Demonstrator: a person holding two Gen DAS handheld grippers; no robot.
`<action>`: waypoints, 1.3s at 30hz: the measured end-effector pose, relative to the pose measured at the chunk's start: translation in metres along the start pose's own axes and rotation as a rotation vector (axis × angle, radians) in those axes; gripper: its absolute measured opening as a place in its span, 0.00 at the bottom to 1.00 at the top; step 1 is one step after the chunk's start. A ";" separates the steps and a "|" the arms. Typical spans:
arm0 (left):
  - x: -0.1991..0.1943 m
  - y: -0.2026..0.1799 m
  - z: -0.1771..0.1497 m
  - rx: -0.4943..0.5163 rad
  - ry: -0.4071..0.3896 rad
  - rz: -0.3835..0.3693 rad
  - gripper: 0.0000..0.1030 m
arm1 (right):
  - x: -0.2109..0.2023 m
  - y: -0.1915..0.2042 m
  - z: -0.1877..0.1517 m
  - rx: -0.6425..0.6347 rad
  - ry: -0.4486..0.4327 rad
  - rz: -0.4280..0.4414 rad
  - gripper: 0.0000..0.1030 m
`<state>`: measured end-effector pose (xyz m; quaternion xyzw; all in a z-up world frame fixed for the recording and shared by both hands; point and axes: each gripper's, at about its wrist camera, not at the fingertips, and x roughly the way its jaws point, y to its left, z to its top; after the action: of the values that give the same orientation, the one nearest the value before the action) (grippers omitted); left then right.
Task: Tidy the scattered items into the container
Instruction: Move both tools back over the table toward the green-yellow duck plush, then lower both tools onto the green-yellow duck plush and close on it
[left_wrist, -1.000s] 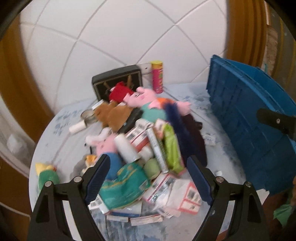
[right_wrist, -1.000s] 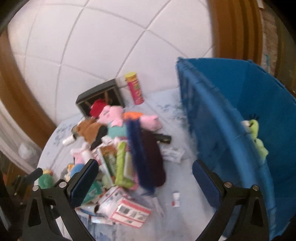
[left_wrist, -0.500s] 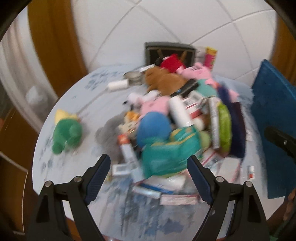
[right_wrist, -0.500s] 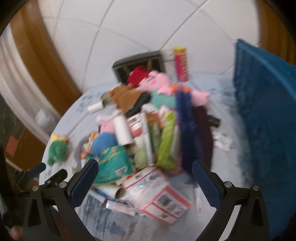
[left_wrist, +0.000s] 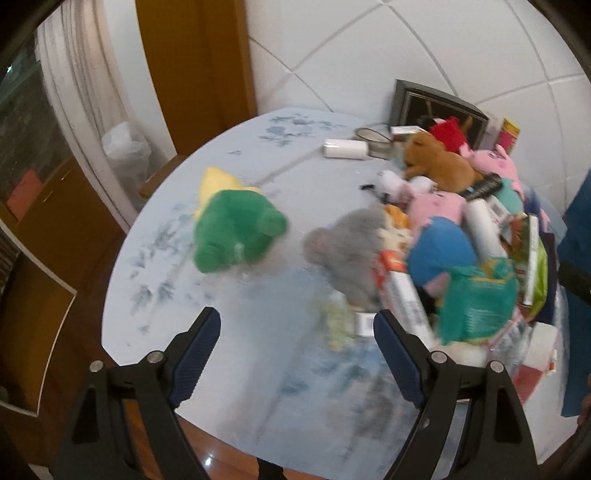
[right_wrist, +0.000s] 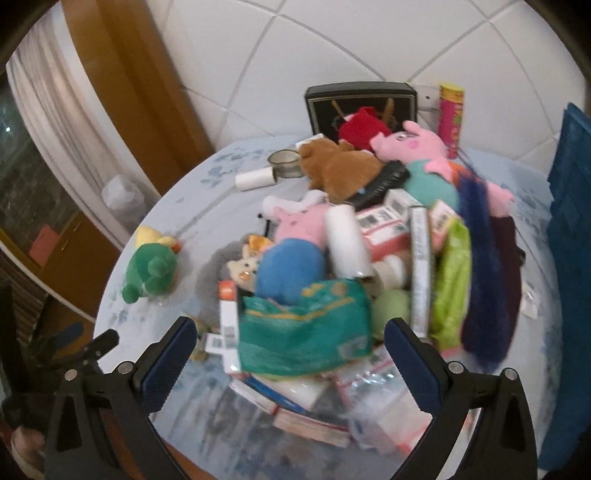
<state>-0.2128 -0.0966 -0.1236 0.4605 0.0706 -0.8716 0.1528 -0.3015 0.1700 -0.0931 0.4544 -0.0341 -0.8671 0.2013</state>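
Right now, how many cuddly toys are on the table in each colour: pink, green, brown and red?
Pink: 2, the pig in teal and the pig in blue
Green: 1, the green toy
Brown: 1, the brown toy
Red: 1, the red toy
Total: 5

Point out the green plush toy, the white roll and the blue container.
green plush toy (left_wrist: 236, 229), left wrist view, middle of its body
white roll (right_wrist: 255, 178), right wrist view, its side
blue container (right_wrist: 569, 229), right wrist view, outer wall

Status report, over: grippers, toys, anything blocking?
Left gripper open, empty. Right gripper open, empty. Green toy lies apart from pile. Nothing blocking it.
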 end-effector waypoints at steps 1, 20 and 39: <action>0.004 0.011 0.003 0.001 -0.002 -0.003 0.83 | 0.004 0.008 0.001 0.000 -0.003 -0.003 1.00; 0.097 0.167 0.066 0.117 0.034 -0.029 0.83 | 0.130 0.163 0.005 0.062 0.088 0.013 1.00; 0.212 0.221 0.157 0.597 0.045 -0.344 0.83 | 0.213 0.285 -0.019 0.453 0.052 -0.191 1.00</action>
<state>-0.3747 -0.3894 -0.2055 0.4854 -0.1078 -0.8563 -0.1395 -0.3037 -0.1698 -0.1999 0.5113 -0.1795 -0.8403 0.0121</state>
